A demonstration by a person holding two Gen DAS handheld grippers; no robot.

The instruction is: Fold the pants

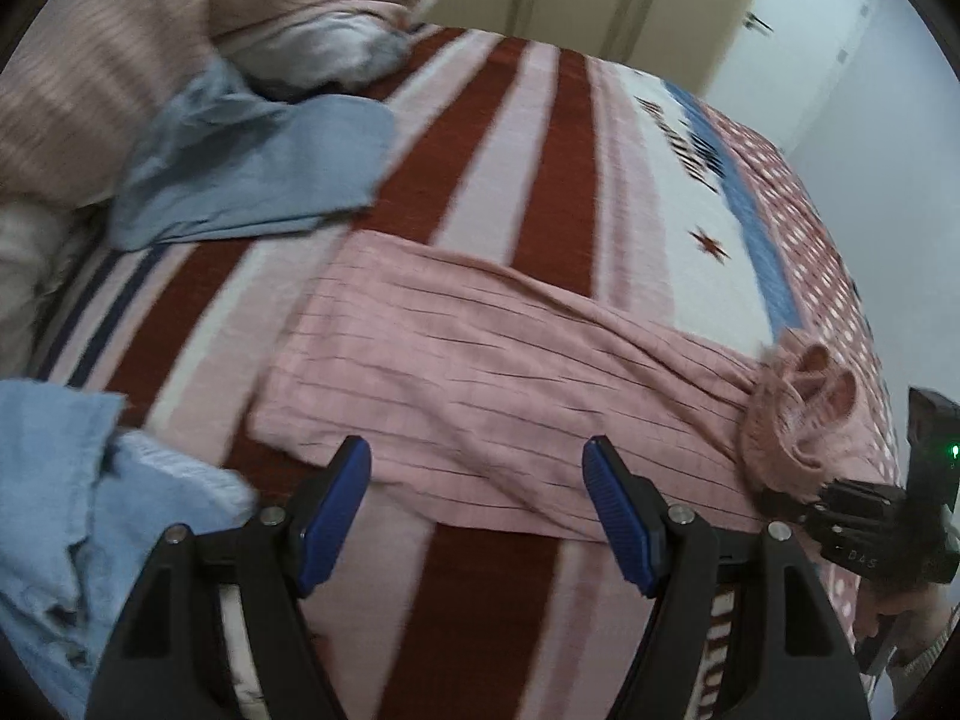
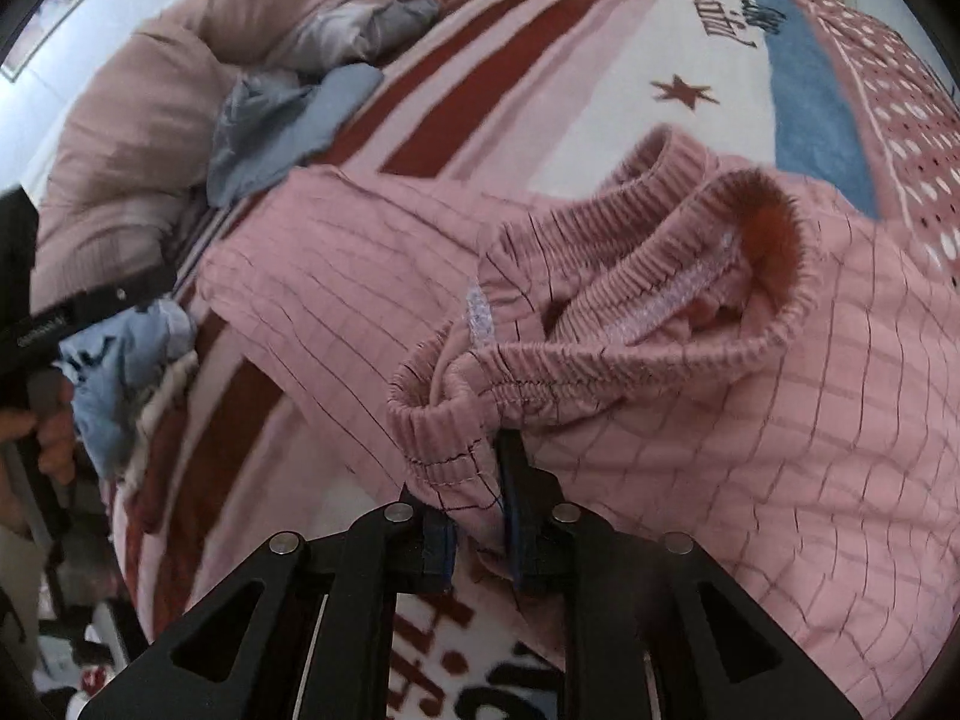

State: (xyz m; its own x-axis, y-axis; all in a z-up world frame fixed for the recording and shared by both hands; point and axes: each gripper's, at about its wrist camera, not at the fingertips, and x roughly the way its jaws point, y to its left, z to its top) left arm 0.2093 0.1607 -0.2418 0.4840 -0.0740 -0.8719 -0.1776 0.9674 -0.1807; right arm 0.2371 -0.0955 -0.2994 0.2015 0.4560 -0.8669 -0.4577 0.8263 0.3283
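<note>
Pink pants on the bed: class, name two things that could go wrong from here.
1. The right tongs pinch only a small bit of the pink pants at the waistband; it may slip out when pulled.
2. The left tongs are open and hold nothing, so the fold may drag crooked.

pants (image 2: 690,360): soft ribbed cloth (matt) | blanket (image 1: 540,138): fuzzy fleece

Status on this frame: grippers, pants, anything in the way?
Left gripper open, above pants. Right gripper shut on waistband. Blue garments alongside, apart.
</note>
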